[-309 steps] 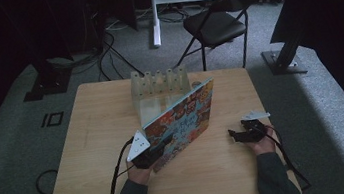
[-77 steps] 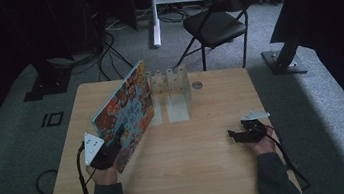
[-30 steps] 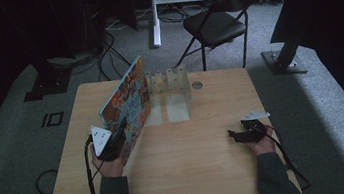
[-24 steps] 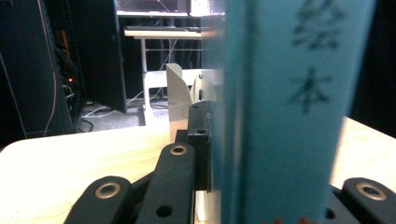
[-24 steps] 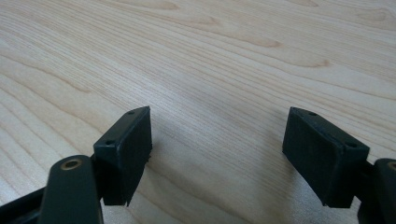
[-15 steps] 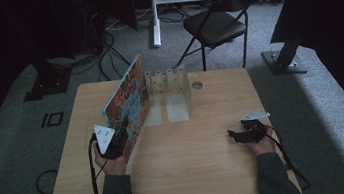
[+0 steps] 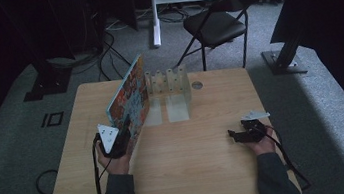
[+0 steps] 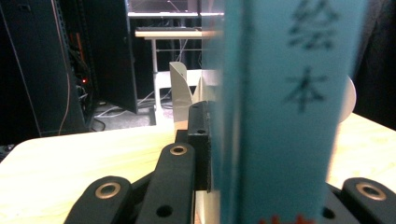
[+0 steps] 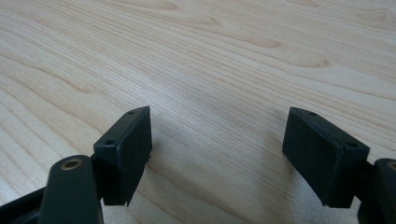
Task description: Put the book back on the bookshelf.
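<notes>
A: Near edge first. Right gripper (image 7: 238, 135) resting on the table (image 7: 195, 174) at near right, jaws standing wide apart, nothing between them but bare wood in the right gripper view.

B: Noted. Left side?

A: Left gripper (image 7: 124, 128) at near left, clamped on the lower near corner of the picture book (image 7: 129, 100). Pale blue spine (image 8: 280, 116) pinched between the pads in the left gripper view, one pad (image 8: 200, 144) flat against the cover.

B: Position of the book?

A: Standing on edge, leaning slightly, running from the gripper towards the far middle of the table. Far end just beside the clear divider rack (image 7: 168, 85), left of it; touching or not, cannot tell.

B: Handling?

A: Judged thin, stiff-covered, fairly light, but broad, so likely to swing or twist about a one-corner grip. Glossy cover probably slippery under the pads.

B: Best hold?

A: At the spine, low down, as now; pages held shut there. Steadying with the free gripper on the top edge advisable before sliding into a slot.
</notes>
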A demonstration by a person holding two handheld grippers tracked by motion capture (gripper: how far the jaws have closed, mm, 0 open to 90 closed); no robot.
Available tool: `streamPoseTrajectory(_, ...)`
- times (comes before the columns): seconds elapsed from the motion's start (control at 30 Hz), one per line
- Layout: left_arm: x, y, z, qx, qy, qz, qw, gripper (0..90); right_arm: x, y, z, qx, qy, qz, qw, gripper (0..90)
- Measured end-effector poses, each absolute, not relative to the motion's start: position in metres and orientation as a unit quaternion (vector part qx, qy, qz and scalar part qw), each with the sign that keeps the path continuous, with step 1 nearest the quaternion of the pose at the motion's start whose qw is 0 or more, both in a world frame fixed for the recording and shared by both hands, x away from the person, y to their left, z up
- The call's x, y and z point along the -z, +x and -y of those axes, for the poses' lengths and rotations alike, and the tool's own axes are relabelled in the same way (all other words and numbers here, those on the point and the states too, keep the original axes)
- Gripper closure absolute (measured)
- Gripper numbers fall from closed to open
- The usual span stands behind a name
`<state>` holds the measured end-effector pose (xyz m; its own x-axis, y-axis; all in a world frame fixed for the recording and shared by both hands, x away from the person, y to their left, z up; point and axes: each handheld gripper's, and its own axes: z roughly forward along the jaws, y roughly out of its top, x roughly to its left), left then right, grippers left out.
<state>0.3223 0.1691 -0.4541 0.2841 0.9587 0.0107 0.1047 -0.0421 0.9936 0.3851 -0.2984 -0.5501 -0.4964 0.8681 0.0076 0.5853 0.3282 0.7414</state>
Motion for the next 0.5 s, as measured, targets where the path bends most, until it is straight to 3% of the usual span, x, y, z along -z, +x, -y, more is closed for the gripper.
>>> streamPoseTrajectory(0.5, 0.4569, 0.3283, -0.1628, -0.407, 0.578, -0.467, 0.532, 81.0, 0.5500, 0.3850, 0.2983, -0.353, 0.460, -0.790, 0.200, 23.8)
